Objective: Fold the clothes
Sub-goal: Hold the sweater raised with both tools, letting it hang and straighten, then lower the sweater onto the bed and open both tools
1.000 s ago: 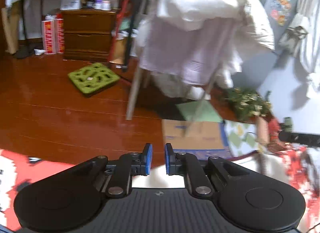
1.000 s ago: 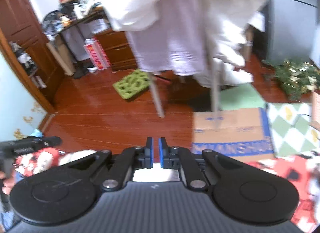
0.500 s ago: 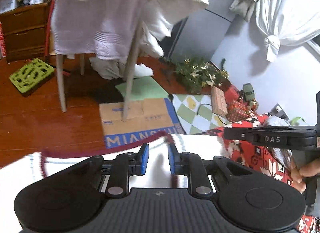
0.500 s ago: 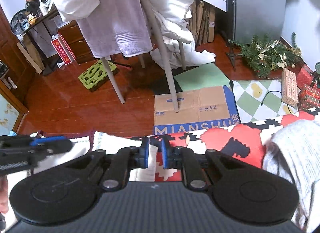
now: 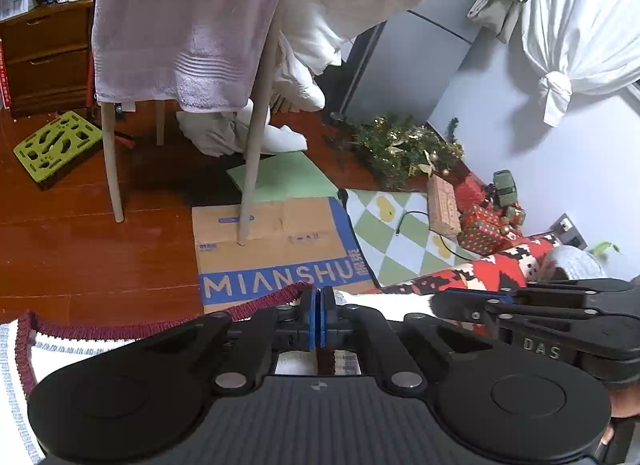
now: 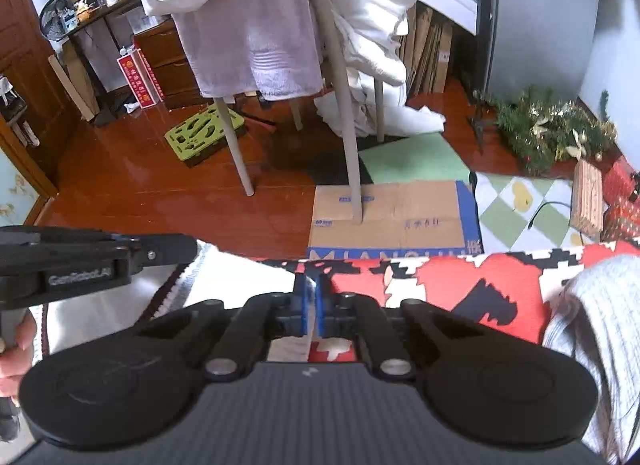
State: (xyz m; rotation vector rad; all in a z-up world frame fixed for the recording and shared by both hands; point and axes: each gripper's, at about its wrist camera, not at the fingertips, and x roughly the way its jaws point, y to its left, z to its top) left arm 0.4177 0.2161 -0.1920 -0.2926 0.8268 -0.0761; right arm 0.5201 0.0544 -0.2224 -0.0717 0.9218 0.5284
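A white knit garment point(image 5: 384, 301) with a maroon ribbed trim point(image 5: 120, 331) lies spread on a red, black and white patterned cover point(image 6: 432, 277). My left gripper point(image 5: 318, 299) is shut on the maroon trim at the garment's far edge. The right gripper point(image 6: 311, 285) is shut on the garment's white edge point(image 6: 232, 269), right where it meets the cover. Each gripper shows in the other's view: the right gripper point(image 5: 434, 303) to the left one's right, and the left gripper point(image 6: 194, 247) at the left of the right wrist view, close beside it.
A grey knit item point(image 6: 592, 305) lies on the cover at the right. Beyond the edge, a flattened cardboard box point(image 5: 276, 249) lies on the wooden floor under a drying rack point(image 5: 256, 137) hung with towels. A checked mat point(image 6: 520, 201), gift boxes point(image 5: 480, 225) and a garland point(image 6: 552, 133) are at the right.
Both grippers have come down and forward from a raised position, bringing the garment onto the patterned cover. The left jaws have closed from a small gap to fully shut.
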